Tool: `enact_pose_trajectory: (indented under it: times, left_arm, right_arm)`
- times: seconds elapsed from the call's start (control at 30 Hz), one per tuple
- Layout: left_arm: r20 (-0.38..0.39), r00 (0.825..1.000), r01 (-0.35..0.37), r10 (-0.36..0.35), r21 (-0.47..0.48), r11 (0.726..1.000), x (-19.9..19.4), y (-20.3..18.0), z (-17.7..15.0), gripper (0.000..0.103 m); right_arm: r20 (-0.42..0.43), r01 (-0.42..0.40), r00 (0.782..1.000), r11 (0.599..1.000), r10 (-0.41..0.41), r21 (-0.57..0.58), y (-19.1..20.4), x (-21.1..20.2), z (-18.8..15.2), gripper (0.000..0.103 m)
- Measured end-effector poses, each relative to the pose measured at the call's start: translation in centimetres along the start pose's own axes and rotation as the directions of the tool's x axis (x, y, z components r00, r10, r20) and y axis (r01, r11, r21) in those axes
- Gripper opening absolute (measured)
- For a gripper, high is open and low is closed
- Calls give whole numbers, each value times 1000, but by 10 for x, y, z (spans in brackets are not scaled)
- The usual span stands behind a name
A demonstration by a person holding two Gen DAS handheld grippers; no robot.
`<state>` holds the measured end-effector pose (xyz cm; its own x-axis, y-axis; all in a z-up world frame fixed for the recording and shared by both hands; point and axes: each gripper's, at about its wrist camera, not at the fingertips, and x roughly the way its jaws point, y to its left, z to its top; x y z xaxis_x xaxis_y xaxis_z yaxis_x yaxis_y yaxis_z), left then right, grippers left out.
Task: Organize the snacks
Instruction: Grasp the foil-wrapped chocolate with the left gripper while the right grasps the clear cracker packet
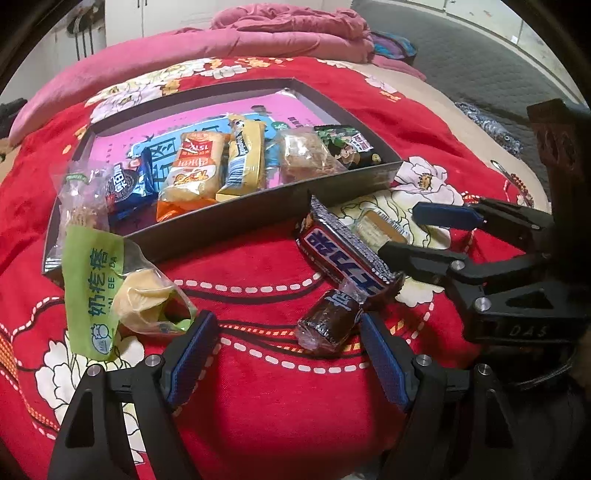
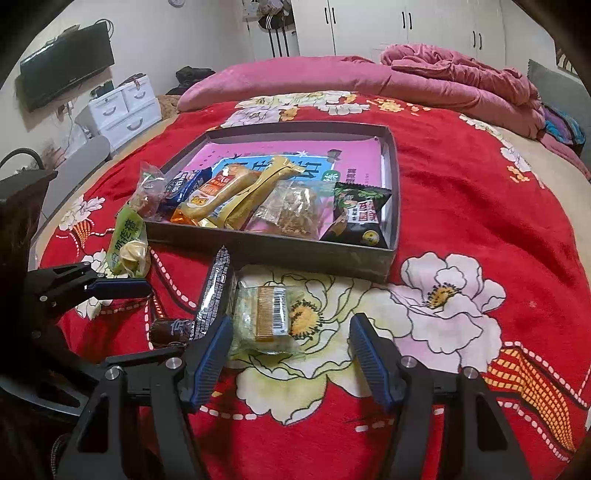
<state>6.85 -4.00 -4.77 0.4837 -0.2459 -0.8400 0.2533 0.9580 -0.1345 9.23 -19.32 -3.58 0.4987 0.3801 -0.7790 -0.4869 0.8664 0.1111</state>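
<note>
A shallow dark box (image 1: 221,221) (image 2: 295,251) with a pink lining sits on the red flowered bedspread and holds several snack packs. In front of it lie a green-and-clear packet (image 1: 96,280) (image 2: 127,240), a dark chocolate bar (image 1: 343,254) (image 2: 214,291), a small brown wrapped candy (image 1: 328,325) (image 2: 170,330) and a pale packet with a barcode (image 1: 376,225) (image 2: 266,314). My left gripper (image 1: 288,332) (image 2: 162,319) stands open, with the brown candy just inside its right finger. My right gripper (image 2: 290,328) (image 1: 410,232) is open around the pale packet, its pads not pressing.
A crumpled pink quilt (image 2: 461,77) lies at the far side of the bed. White drawers (image 2: 125,110) and a wall television (image 2: 66,66) stand off the bed's left edge. White wardrobes (image 2: 406,26) line the back wall.
</note>
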Motion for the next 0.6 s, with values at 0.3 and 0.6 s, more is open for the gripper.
enact_pose_trajectory:
  times: [0.3, 0.6]
  left_arm:
    - [-1, 1000, 28, -28, -23, 999, 3, 6, 1, 72]
    - [-7, 998, 55, -55, 5, 998, 6, -5, 3, 47]
  right_arm:
    - [-39, -4, 999, 1000, 4, -12, 6, 19, 4, 64]
    - [-35, -17, 999, 1000, 17, 10, 1, 22, 5, 44]
